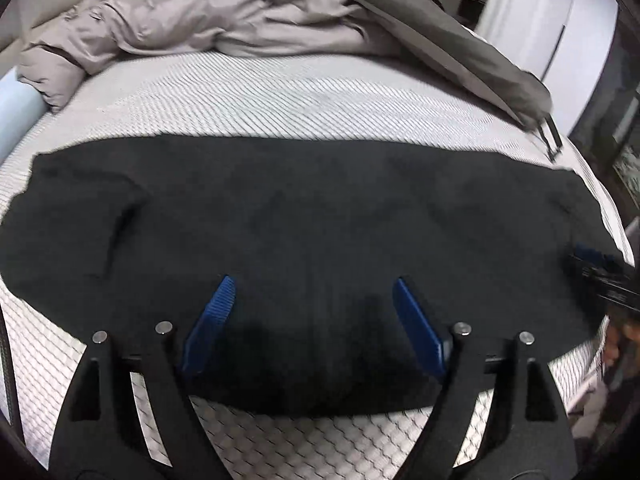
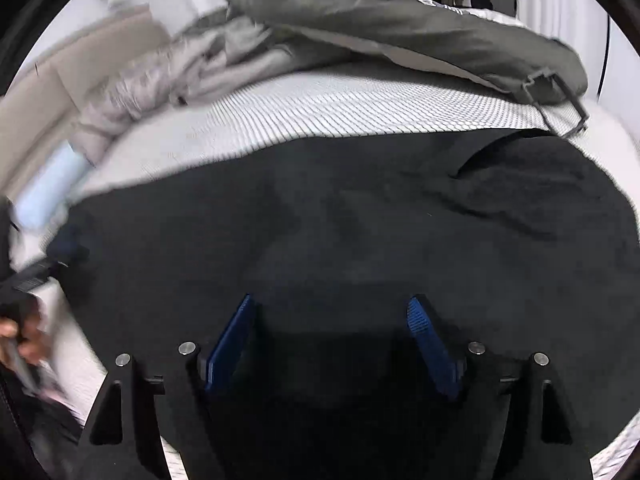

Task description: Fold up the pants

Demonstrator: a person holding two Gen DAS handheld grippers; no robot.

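Black pants [image 1: 304, 208] lie spread flat across the white quilted mattress [image 1: 280, 96]; they also fill the right wrist view [image 2: 360, 232], with a raised fold at the upper right. My left gripper [image 1: 314, 286] is open and empty, its blue pads over the pants' near edge. My right gripper [image 2: 332, 304] is open and empty, low over the pants. The right gripper also shows in the left wrist view [image 1: 600, 268] at the pants' right end. The left gripper shows blurred at the left edge of the right wrist view [image 2: 36, 272].
A crumpled grey duvet [image 1: 208, 20] and a dark grey cover [image 1: 440, 32] with a buckle strap [image 1: 550, 136] lie at the far side of the bed. A light blue roll [image 1: 16, 108] sits at the left edge. The mattress edge curves off at the right.
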